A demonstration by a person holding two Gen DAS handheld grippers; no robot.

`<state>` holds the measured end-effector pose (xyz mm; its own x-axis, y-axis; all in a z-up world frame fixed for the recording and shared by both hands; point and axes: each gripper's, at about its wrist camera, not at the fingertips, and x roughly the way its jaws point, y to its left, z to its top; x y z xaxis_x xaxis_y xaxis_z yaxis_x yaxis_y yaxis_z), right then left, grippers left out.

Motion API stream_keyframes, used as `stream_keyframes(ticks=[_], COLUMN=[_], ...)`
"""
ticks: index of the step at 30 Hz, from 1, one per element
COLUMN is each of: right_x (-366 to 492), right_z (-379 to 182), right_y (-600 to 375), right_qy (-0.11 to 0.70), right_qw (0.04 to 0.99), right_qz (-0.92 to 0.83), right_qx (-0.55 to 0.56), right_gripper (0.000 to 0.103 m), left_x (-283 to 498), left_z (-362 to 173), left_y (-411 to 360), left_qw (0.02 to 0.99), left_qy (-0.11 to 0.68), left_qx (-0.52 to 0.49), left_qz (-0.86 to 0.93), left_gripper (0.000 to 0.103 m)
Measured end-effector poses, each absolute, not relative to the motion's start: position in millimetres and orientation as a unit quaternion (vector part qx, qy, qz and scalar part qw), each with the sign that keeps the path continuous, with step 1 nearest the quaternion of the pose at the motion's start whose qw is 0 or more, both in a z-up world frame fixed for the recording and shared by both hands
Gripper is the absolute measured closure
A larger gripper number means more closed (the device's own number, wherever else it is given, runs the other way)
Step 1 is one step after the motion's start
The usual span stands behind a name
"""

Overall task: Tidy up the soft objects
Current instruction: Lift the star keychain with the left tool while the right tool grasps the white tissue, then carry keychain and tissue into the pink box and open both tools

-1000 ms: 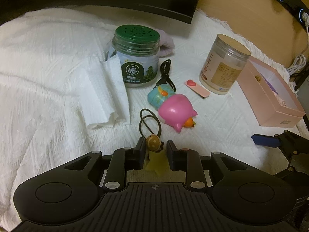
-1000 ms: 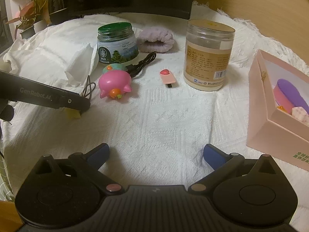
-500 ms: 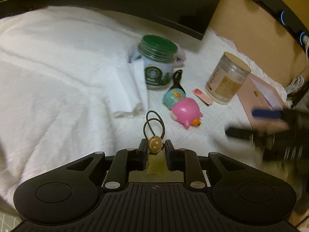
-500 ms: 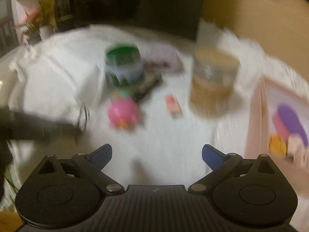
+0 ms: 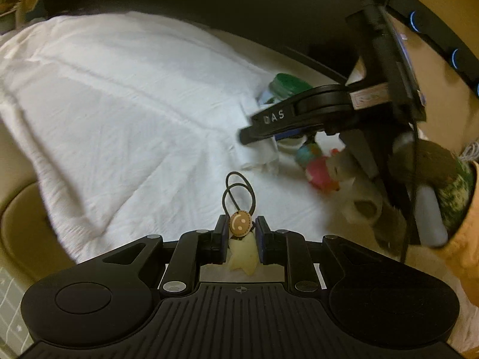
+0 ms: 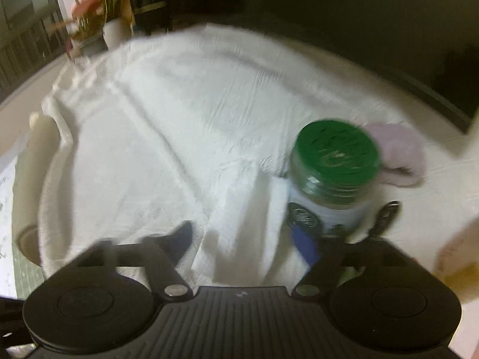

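- Writing first: the right gripper (image 5: 263,131) crosses the left camera's view, and white letters on its finger read something like "DAS". It's blurred, so that's my best reading.
- The green-lidded jar (image 6: 332,176) carries a label with a round emblem; the print is too smeared to read.
- Left gripper (image 5: 239,233): clamped on a hair tie (image 5: 238,193), its tan smiley-face charm (image 5: 240,223) wedged between the pads and the black loops sticking out ahead.
- A pale yellow star-shaped piece (image 5: 242,255) hangs in the same grip, just below the charm.
- Right gripper (image 6: 242,239): jaws closing, blue-tipped fingers (image 6: 305,243) either side of a folded tissue (image 6: 245,230); a gap shows on both sides, so the pads aren't pressing yet.
- The tissue lies on the cloth, its right edge against the jar.
- Behind the jar, a pale pink fluffy item (image 6: 401,155) rests on the cloth.
- A pink toy (image 5: 318,173) and a teal one (image 5: 307,152) sit together past the tissue, partly hidden.
- Surface: a white textured cloth (image 5: 119,104), creased in long ridges, draped over a beige table (image 5: 21,221) edge.
- Room: a dark screen (image 6: 374,30) stands behind, a potted plant (image 6: 98,15) at far left, dim warm light all round.
- A person's orange sleeve (image 5: 467,239) shows at the right edge.
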<state>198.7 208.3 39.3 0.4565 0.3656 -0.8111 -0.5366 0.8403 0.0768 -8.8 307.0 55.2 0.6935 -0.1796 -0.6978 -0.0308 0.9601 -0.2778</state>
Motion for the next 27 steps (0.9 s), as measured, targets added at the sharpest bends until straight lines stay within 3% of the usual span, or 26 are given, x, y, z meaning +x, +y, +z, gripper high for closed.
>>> stream_keyframes(ticks=[1,4,12,27], right_x=[198.7,189.3,120.1,-9.0], right_z=[38.8,54.0,107.9,115.7], right_y=[208.5,195.6,96.7,-143.7], right_qy=[0.453,0.441,0.406,0.427], right_qw=[0.846,0.852,0.881,0.903], right_qz=[0.266,0.272,0.24,0.023], right_qx=[-0.092,-0.074,-0.047,0.045], right_gripper=[0.087,0.094,0.095,0.095], left_x=[-10.3,-12.9,0.8,3.9], left_z=[55.5,58.3,74.2,68.9], left_y=[308.0,306.1,250.2,71.9], left_qw=[0.91,0.91,0.903,0.836], left_qy=[0.39,0.39,0.388,0.424], left_qx=[-0.135,-0.136,-0.1,-0.005], left_qz=[-0.04,-0.046,-0.152,-0.348], left_gripper=[0.081,0.081,0.081,0.081])
